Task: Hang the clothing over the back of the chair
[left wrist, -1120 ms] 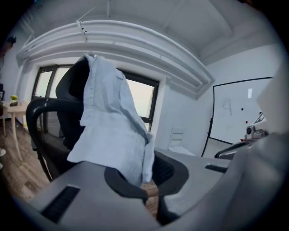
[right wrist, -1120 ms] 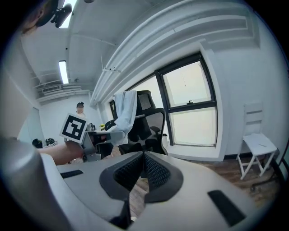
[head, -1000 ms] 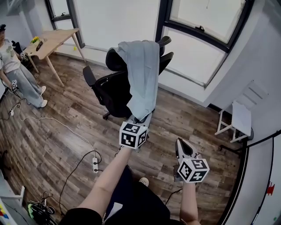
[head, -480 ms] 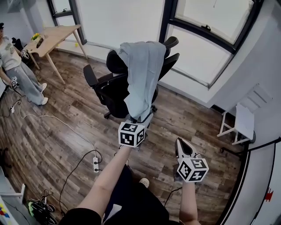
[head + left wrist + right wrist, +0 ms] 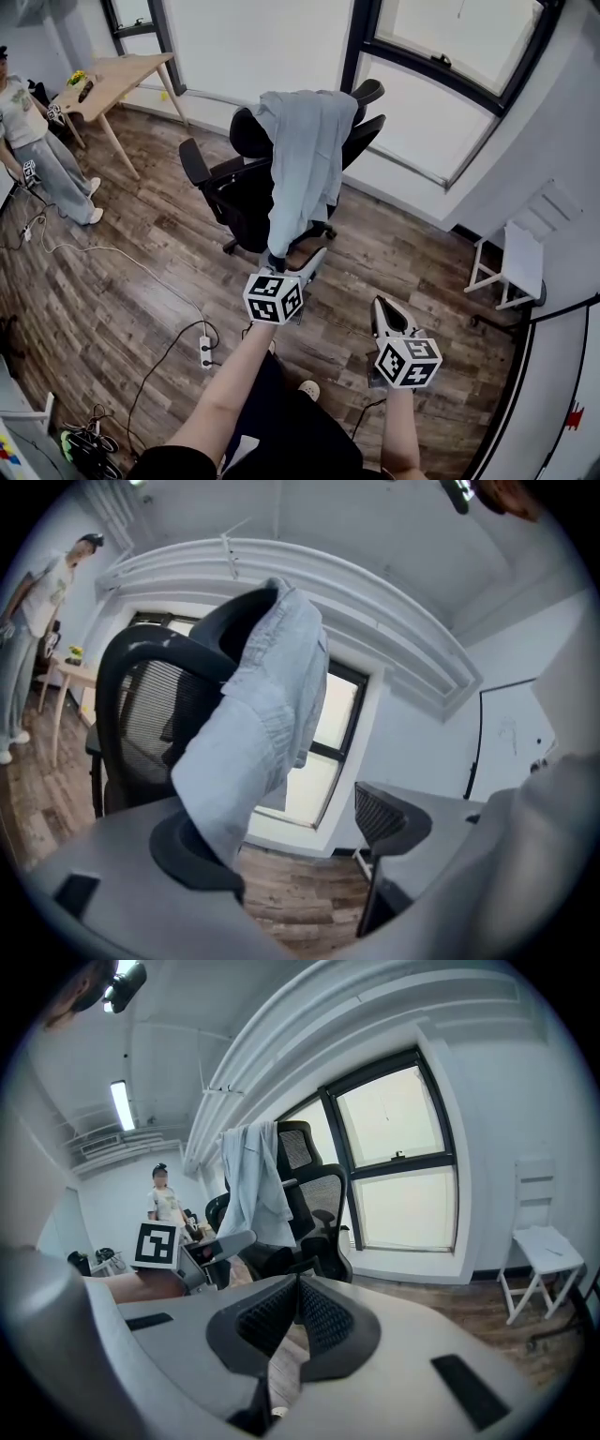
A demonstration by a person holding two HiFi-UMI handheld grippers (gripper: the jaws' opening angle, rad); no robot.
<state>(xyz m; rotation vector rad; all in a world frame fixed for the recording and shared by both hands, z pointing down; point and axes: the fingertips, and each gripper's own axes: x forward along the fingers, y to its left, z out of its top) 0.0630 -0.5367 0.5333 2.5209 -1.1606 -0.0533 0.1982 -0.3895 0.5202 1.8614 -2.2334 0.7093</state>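
A light blue garment (image 5: pixel 305 159) hangs over the back of a black office chair (image 5: pixel 234 192), with its long end trailing down the near side. My left gripper (image 5: pixel 292 262) sits just below that hanging end, and its jaws are opening. In the left gripper view the jaws stand wide apart; the garment (image 5: pixel 262 724) droops beside the left pad (image 5: pixel 187 855) and no pad presses on it. My right gripper (image 5: pixel 382 307) hangs lower at the right, away from the chair. Its pads (image 5: pixel 323 1321) meet with nothing between them.
A person (image 5: pixel 33 141) stands at the far left by a wooden table (image 5: pixel 117 80). A power strip with cables (image 5: pixel 203 352) lies on the wood floor left of my arm. A white folding stool (image 5: pixel 511 258) stands at the right wall. Windows run behind the chair.
My left gripper has let go of the garment's lower end, opened, and drawn back towards me and lower. The garment hangs free on the chair. The right gripper has barely shifted.
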